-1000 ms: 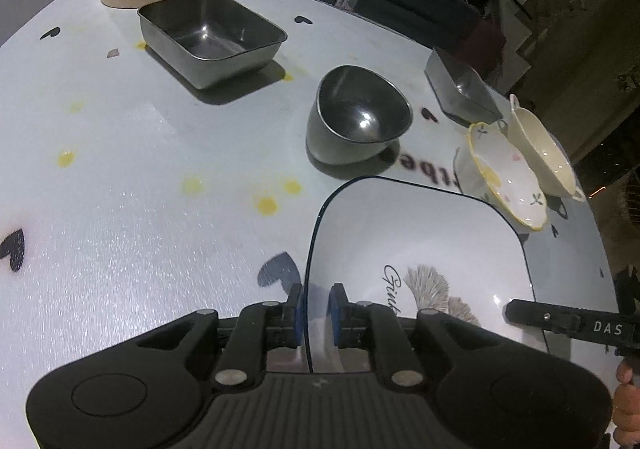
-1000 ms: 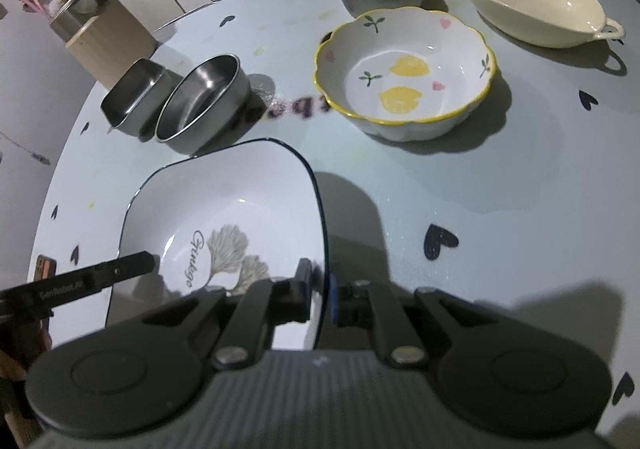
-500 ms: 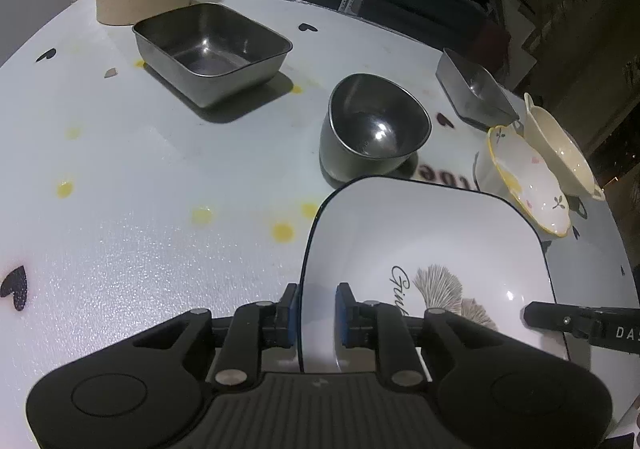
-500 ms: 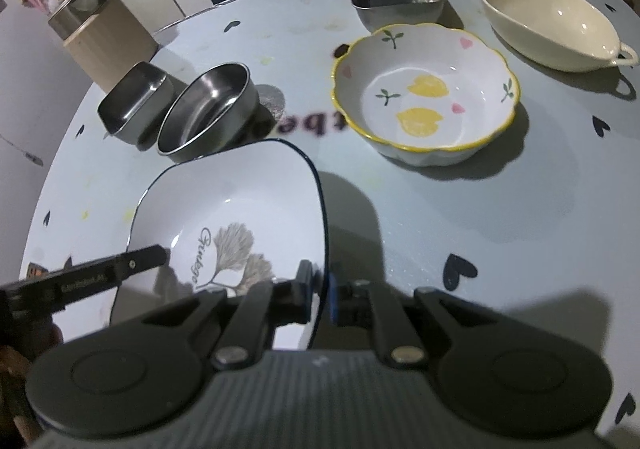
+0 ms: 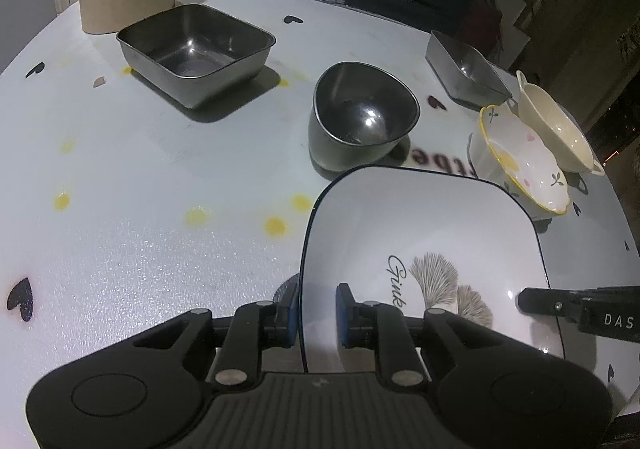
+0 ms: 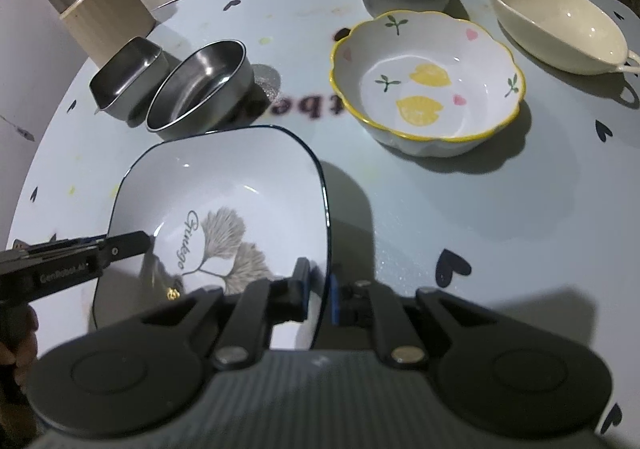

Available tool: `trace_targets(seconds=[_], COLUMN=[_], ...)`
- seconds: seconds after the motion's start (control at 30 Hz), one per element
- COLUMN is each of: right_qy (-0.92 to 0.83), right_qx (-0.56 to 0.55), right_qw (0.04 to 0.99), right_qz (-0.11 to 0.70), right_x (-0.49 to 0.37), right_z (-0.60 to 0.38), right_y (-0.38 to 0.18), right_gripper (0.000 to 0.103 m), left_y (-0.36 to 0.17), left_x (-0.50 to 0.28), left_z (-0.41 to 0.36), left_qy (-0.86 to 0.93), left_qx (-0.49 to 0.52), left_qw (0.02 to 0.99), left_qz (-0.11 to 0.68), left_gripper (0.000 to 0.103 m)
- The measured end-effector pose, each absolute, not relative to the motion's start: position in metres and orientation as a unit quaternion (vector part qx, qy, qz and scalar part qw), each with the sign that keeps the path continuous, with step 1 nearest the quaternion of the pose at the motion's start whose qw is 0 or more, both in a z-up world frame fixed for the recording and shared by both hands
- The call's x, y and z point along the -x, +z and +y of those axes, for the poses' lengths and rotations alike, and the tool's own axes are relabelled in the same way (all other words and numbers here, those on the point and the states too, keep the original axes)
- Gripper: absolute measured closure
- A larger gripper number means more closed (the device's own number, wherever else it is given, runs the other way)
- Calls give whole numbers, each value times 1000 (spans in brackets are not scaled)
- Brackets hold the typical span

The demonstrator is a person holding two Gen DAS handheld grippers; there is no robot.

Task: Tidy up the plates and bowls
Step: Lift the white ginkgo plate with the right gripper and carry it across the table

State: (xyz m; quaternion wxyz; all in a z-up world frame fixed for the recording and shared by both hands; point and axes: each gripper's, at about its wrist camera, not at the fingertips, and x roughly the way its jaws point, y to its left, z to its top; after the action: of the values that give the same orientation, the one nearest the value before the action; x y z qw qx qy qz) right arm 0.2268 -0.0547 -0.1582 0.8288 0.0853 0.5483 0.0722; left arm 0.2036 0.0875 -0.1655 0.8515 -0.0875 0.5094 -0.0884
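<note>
The right tool (image 6: 318, 297) is pinching the square plate (image 6: 224, 185)'s right rim; the left tool (image 6: 132, 241) is reaching over the plate's opposite side, behind it the lemon-patterned bowl (image 6: 428, 89).

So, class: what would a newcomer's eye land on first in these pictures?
The square white plate with the dark rim, nearest the cameras, its opposite edges between the jaws of the left hand-held gripper and right hand-held gripper. Beyond it, the yellow-rimmed lemon bowl.
</note>
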Motion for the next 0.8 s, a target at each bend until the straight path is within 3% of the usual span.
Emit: trace_targets(seconds=[0.8], right_qy=[60], right_qx=[-59], right_qw=[817], right_qz=[571], right_x=[-225], right_z=[-47], right_y=[-162], right_gripper=[85], left_y=[-155], left_x=[-193], left_z=[94], left_qy=[-85], left_qx=[74], left_qw=[833], left_qz=[542], left_gripper=[82])
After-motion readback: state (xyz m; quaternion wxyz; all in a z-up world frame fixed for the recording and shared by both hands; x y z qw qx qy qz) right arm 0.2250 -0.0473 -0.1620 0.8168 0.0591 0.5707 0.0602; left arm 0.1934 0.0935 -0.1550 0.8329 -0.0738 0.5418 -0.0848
